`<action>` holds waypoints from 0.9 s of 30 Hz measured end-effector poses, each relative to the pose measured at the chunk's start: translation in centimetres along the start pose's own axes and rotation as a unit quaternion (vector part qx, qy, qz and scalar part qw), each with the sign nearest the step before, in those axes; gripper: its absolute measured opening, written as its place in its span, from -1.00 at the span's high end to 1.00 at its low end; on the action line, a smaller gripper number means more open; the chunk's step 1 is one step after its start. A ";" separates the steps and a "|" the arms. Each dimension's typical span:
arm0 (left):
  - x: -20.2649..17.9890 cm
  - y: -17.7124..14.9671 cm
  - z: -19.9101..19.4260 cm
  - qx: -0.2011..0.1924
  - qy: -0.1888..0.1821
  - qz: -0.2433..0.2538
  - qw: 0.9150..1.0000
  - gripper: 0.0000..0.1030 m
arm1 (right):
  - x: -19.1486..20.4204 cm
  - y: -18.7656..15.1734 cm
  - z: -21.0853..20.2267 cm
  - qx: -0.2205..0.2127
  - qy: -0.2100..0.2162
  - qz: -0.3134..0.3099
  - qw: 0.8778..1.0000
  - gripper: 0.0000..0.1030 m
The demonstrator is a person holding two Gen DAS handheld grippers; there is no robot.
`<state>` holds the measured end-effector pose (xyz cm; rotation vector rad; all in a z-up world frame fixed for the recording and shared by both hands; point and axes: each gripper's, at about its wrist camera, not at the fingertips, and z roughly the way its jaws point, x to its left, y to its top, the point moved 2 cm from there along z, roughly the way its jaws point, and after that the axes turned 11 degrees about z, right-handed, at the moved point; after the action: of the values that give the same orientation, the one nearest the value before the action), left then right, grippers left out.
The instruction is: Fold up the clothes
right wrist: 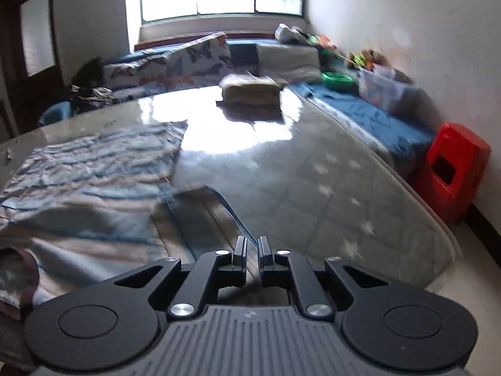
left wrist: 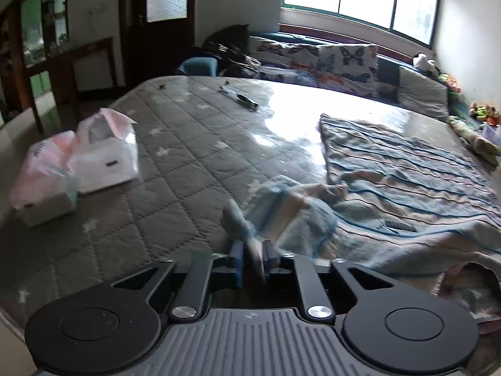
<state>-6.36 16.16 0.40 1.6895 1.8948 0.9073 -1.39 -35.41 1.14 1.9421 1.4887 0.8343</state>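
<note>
**Operator:** Garment [left wrist: 407, 181], striped, blue and pale, one item. It lies spread on the quilted mattress [left wrist: 175, 144], ahead and to the right of my left gripper [left wrist: 253, 258]. A bunched fold of its near edge runs back between the left fingers. They stand slightly apart, and through the blur I cannot tell whether the pads still press on it.

**Checker:** And the other side?

**Operator:** Right gripper [right wrist: 252, 250], fingers nearly together, a narrow gap showing. The garment's blue-trimmed edge leads straight into that gap. Grip there is likewise unclear.

**Checker:** Hazards?

**Operator:** Item one: cloth slipping free of either pair of fingers if I lift with pads this loose, so the fold collapses crooked. Item two: uneven pull, one corner held and the other not, skewing the stripes. Item three: the mattress sheen suggests a slick cover, so the whole garment may slide rather than crease.
</note>
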 end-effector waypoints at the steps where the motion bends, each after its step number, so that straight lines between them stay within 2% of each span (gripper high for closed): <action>1: 0.2 0.1 -0.1 -0.002 0.006 -0.002 1.000 0.48 | 0.7 0.2 0.3 0.002 0.011 -0.008 1.000 0.76; 3: 0.7 0.2 -0.3 -0.005 0.014 -0.005 1.000 0.45 | 2.2 0.6 1.4 0.005 0.036 -0.022 0.999 0.63; 5: 1.0 0.4 -0.8 -0.012 0.014 -0.006 1.000 0.45 | 3.6 0.9 2.7 0.011 0.062 -0.034 0.997 0.61; 8: -0.2 0.9 -1.3 -0.026 -0.010 0.013 1.000 0.45 | 5.7 1.0 5.0 0.029 0.090 -0.046 0.994 0.60; 13: -3.9 1.3 -1.5 -0.042 -0.080 0.072 0.993 0.45 | 5.8 1.0 7.2 0.046 0.067 -0.052 0.995 0.52; 16: -6.5 1.2 -1.6 -0.047 -0.126 0.122 0.983 0.45 | 4.8 1.0 7.8 0.052 0.047 -0.049 0.996 0.48; 20: -9.1 0.4 -2.6 -0.059 -0.187 0.193 0.961 0.29 | 3.3 0.8 6.4 0.054 0.041 -0.061 0.996 0.46; 24: -10.6 -1.0 -3.5 -0.064 -0.216 0.256 0.940 0.29 | 4.2 0.0 3.6 0.056 0.080 -0.100 0.990 0.37; 27: -10.8 -1.7 -3.7 -0.062 -0.224 0.290 0.928 0.29 | 6.2 -0.5 1.9 0.071 0.127 -0.143 0.979 0.31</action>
<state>-8.46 4.77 0.69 2.1916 1.0318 0.7288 0.88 -29.41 0.41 1.7088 1.9709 0.8893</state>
